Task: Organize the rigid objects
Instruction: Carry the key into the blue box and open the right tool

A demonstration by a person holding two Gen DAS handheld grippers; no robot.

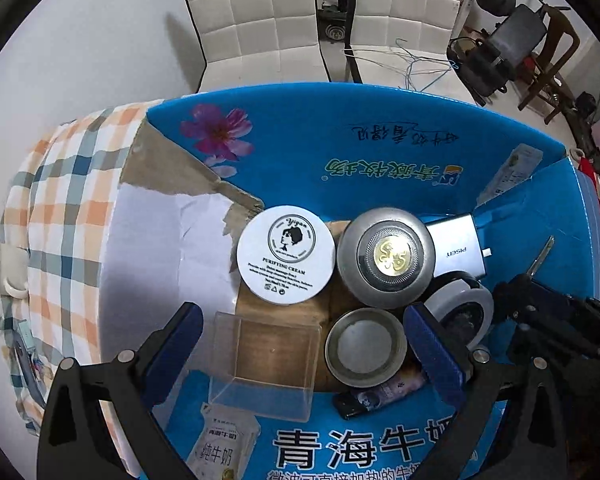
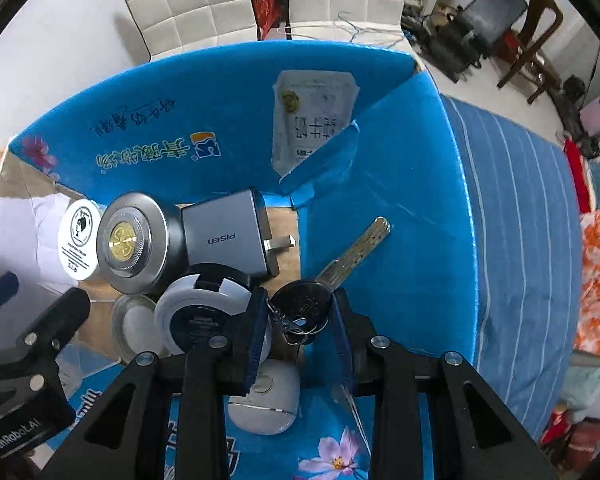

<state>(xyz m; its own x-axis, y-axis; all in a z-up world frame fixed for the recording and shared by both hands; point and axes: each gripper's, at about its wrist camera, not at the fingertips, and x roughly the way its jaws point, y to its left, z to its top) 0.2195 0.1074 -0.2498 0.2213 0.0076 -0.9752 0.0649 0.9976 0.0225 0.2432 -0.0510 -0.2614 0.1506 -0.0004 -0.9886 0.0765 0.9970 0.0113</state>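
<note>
Right gripper (image 2: 300, 312) clamps black-headed key (image 2: 342, 264) over blue box (image 2: 380, 216). Left gripper (image 1: 304, 332), jaws spread and empty, hovers above clear case (image 1: 268, 356) and tin (image 1: 365, 346).

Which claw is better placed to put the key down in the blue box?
The right claw. It is already shut on the key, held over the blue box. The left claw is open, hovering over the clear plastic box.
</note>
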